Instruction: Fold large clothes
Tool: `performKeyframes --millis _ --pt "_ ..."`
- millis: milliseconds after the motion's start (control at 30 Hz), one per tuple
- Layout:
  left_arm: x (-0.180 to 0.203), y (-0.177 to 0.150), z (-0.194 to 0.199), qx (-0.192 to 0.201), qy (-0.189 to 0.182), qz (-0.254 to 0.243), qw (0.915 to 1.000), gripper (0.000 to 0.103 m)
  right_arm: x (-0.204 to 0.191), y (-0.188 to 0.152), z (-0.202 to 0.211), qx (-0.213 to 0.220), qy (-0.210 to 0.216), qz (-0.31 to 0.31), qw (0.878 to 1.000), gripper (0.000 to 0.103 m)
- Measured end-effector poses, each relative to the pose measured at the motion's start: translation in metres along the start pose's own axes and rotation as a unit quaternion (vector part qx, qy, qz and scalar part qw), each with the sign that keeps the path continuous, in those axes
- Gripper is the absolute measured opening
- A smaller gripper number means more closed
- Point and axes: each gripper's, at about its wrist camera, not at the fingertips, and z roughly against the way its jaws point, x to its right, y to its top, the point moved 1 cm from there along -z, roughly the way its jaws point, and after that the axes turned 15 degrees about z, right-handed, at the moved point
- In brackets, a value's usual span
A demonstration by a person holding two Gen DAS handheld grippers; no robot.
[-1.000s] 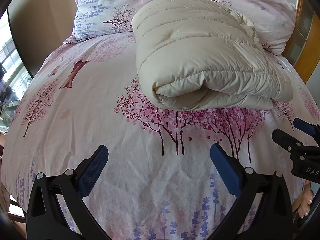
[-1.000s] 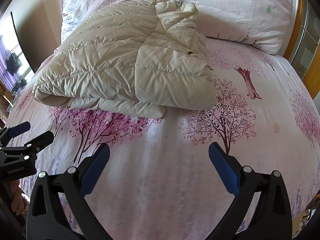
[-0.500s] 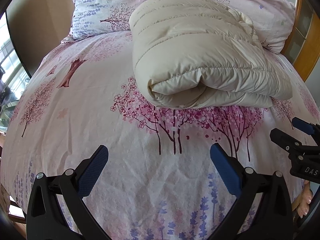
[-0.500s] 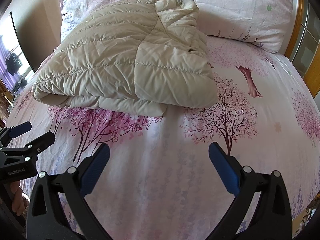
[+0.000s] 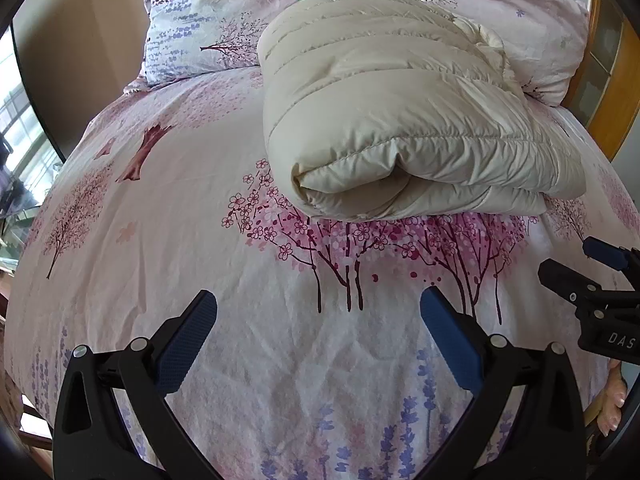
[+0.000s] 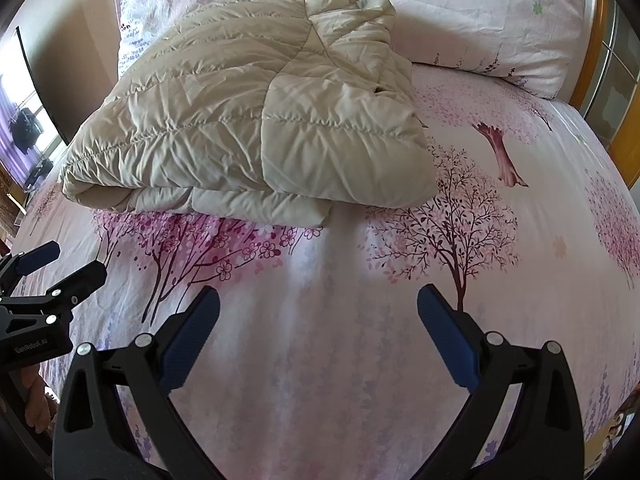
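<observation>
A cream quilted puffer jacket (image 5: 400, 120) lies folded into a thick bundle on the pink tree-print bed sheet (image 5: 180, 220); it also shows in the right wrist view (image 6: 248, 128). My left gripper (image 5: 318, 312) is open and empty, hovering over the sheet in front of the jacket's folded edge. My right gripper (image 6: 318, 308) is open and empty, over the sheet in front of the jacket's right corner. The right gripper shows at the right edge of the left wrist view (image 5: 580, 272), and the left gripper at the left edge of the right wrist view (image 6: 56, 272).
Two floral pillows (image 5: 208, 20) (image 6: 480, 20) lie at the head of the bed behind the jacket. A wooden bed frame (image 6: 596, 40) runs along the right. A window (image 5: 16, 128) is at the left. The sheet (image 6: 520, 240) stretches right of the jacket.
Both grippers have drifted slightly, so the jacket sits a little higher and left in the views. The jacket itself has not moved. Both grippers stay open.
</observation>
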Motion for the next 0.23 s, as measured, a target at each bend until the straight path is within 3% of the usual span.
performKeyframes --millis 233 --pt "-0.0015 0.0017 -0.0040 -0.013 -0.006 0.002 0.9999 0.102 0.0000 -0.0004 0.0005 0.000 0.000 -0.001 1.000 0.099"
